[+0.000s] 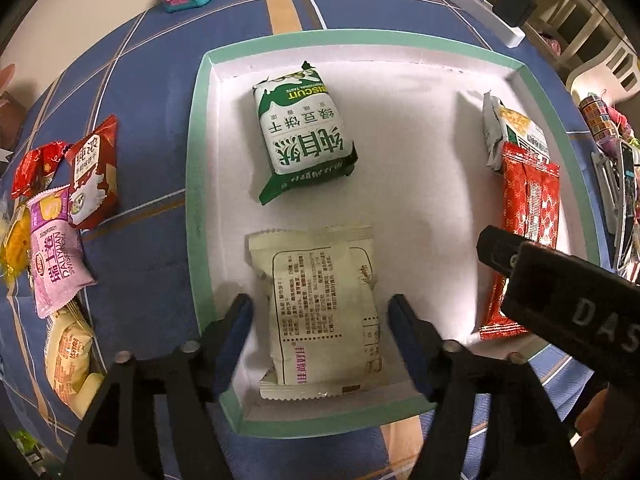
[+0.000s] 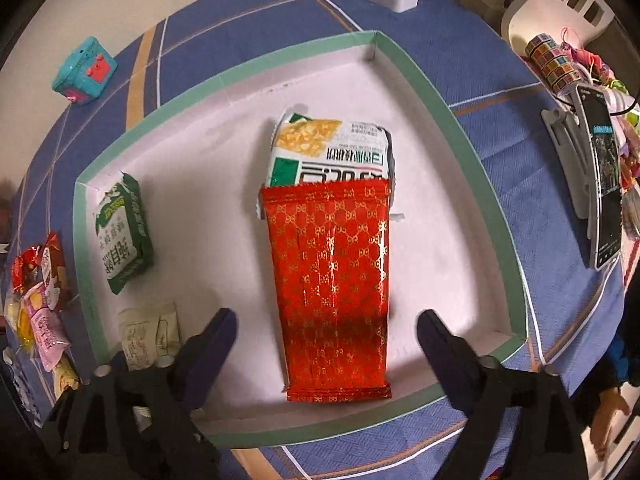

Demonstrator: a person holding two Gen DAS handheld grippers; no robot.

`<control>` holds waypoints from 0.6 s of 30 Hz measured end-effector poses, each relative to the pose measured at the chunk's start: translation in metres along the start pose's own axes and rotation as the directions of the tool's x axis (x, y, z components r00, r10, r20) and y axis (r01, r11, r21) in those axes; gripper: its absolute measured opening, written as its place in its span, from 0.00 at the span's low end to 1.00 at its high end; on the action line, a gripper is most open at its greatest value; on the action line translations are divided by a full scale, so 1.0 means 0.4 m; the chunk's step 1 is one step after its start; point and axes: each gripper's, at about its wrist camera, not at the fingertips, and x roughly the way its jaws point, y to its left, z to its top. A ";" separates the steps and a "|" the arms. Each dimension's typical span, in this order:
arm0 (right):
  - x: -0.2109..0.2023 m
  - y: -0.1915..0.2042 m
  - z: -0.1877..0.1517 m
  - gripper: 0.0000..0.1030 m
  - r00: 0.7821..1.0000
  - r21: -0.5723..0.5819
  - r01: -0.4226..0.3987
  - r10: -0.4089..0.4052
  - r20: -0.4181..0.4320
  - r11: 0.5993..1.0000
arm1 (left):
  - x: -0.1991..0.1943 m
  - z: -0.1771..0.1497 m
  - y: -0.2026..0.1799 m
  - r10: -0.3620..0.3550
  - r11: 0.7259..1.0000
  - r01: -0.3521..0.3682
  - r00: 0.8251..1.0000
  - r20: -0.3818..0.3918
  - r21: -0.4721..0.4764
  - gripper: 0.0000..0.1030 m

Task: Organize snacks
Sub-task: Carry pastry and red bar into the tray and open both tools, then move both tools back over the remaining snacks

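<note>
Lying between parted fingers [image 1: 240,312], cream packet [image 1: 324,316], tray [image 1: 192,184]

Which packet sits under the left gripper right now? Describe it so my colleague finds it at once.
Start at the shallow white cardboard tray with the mint-green rim on the blue cloth. Between the open left gripper fingers, at the tray's near edge, lies a pale cream foil snack packet. Unlike the green-and-white biscuit pack beyond, it shows only a black-printed ingredients panel.

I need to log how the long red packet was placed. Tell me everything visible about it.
The red packet is a long, flat, glossy foil sachet with a gold repeating pattern and crimped ends. It lies flat in the green-rimmed tray, its far end overlapping a white-and-green cracker pack. The right gripper straddles it, open, not touching.
</note>
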 end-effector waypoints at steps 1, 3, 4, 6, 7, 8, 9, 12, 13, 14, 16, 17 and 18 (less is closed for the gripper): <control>0.000 0.000 0.000 1.00 1.000 0.000 0.000 0.000 0.000 1.000 | 0.000 0.001 0.007 -0.013 1.000 0.013 1.000 0.001 -0.005 0.77; -0.009 0.002 0.011 1.00 1.000 0.000 0.002 -0.002 0.016 1.000 | -0.002 0.002 0.012 -0.028 1.000 0.028 1.000 0.004 -0.015 0.80; -0.009 0.002 0.011 1.00 1.000 0.000 0.002 -0.002 0.016 1.000 | -0.004 0.002 0.011 -0.035 0.999 0.035 0.999 0.009 -0.017 0.83; -0.020 -0.005 0.015 1.00 1.000 0.004 0.001 -0.001 0.029 1.000 | -0.009 0.006 0.006 -0.036 0.999 0.036 0.999 0.020 -0.015 0.90; -0.028 -0.008 0.017 1.00 0.999 0.006 0.002 -0.002 0.035 1.000 | -0.014 0.009 0.000 -0.025 1.000 0.026 0.999 0.029 -0.012 0.94; -0.049 -0.018 0.022 1.00 0.998 0.011 0.005 -0.005 0.055 1.000 | -0.020 0.010 -0.001 -0.017 1.000 0.017 0.999 0.042 -0.008 0.96; -0.049 -0.018 0.022 1.00 0.998 0.011 0.005 -0.005 0.055 1.000 | -0.026 0.012 -0.002 -0.015 1.000 0.015 0.998 0.053 -0.008 0.97; -0.086 -0.030 0.024 1.00 0.996 0.021 -0.002 0.000 0.094 1.000 | -0.049 0.014 0.002 -0.026 0.999 0.028 0.996 0.081 -0.023 0.98; -0.097 -0.032 0.026 1.00 0.994 0.024 -0.004 0.002 0.107 1.000 | -0.056 0.016 0.005 -0.027 0.999 0.030 0.996 0.090 -0.028 0.99; -0.111 -0.036 0.027 1.00 0.993 0.027 -0.005 0.002 0.120 1.000 | -0.063 0.017 0.008 -0.027 0.999 0.030 0.995 0.098 -0.034 0.99; -0.145 -0.046 0.024 1.00 0.988 0.034 -0.013 0.008 0.153 0.999 | -0.078 0.019 0.019 -0.025 0.998 0.030 0.994 0.110 -0.049 1.00; -0.145 -0.046 0.024 1.00 0.988 0.034 -0.013 0.008 0.153 0.999 | -0.083 0.021 0.027 -0.024 0.998 0.031 0.993 0.115 -0.060 1.00; -0.156 -0.047 0.025 1.00 0.987 0.039 -0.017 0.011 0.163 0.999 | -0.092 0.023 0.034 -0.023 0.997 0.032 0.993 0.118 -0.074 1.00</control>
